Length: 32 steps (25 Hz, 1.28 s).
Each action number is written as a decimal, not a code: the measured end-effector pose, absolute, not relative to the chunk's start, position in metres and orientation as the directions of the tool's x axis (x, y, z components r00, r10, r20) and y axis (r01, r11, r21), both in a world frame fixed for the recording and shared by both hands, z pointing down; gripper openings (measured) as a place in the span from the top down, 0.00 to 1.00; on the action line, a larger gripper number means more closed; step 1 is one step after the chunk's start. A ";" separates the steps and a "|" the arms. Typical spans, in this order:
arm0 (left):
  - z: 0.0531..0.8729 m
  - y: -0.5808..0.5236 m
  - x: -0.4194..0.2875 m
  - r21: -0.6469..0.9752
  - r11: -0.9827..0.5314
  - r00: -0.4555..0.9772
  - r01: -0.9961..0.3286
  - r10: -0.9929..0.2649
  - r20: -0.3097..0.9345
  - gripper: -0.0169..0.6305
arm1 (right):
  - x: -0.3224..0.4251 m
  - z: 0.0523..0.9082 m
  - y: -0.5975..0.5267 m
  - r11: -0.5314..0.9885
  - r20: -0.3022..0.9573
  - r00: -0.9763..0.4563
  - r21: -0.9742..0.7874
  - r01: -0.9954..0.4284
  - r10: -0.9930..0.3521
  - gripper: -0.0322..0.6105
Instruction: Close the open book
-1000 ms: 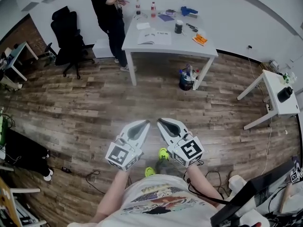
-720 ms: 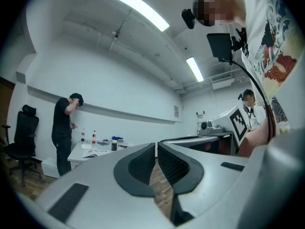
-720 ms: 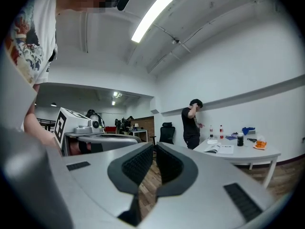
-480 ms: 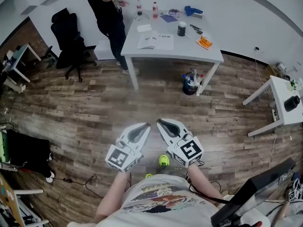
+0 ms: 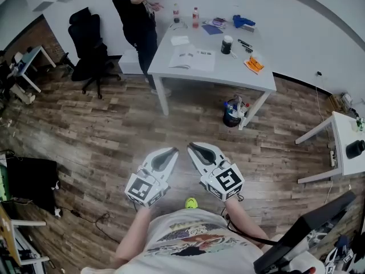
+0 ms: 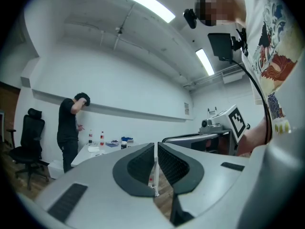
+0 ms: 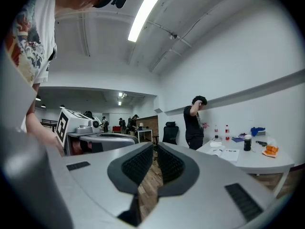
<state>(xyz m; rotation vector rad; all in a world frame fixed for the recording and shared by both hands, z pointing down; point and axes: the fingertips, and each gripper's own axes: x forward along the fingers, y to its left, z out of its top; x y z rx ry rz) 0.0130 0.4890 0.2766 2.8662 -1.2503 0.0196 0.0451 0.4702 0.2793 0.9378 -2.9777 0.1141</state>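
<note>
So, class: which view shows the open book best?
The head view: it looks down on the open book, both pages spread on the white table. The right gripper view catches it low, edge-on and small. In the left gripper view it is too small to make out.

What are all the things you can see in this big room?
White rectangular table: one, white, far side by the wall.
Open white paper book: one, white, on that table.
Clear plastic bottles: two, red-labelled, table's far edge.
Black-and-white cup: one, on table.
Black office chair: one, left of table.
Person in black clothes: one, standing at table's corner.
Dark bucket: one, floor beside table leg.
Left gripper: one, grey, shut, empty.
Right gripper: one, grey, shut, empty.
</note>
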 end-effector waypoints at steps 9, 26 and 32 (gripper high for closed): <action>0.276 0.444 0.011 -0.005 -0.663 0.662 -0.749 -0.749 0.036 0.95 | 0.049 0.277 0.423 0.823 0.034 -0.826 -0.079 -0.563 -0.562 0.91; 0.273 0.263 -0.029 -0.046 -0.751 0.751 -0.659 -0.660 0.015 0.95 | 0.001 0.275 0.258 0.775 0.043 -0.776 -0.040 -0.631 -0.630 0.91; 0.271 0.193 -0.053 -0.063 -0.783 0.784 -0.618 -0.621 0.025 0.95 | -0.023 0.272 0.189 0.747 0.057 -0.747 -0.032 -0.664 -0.662 0.91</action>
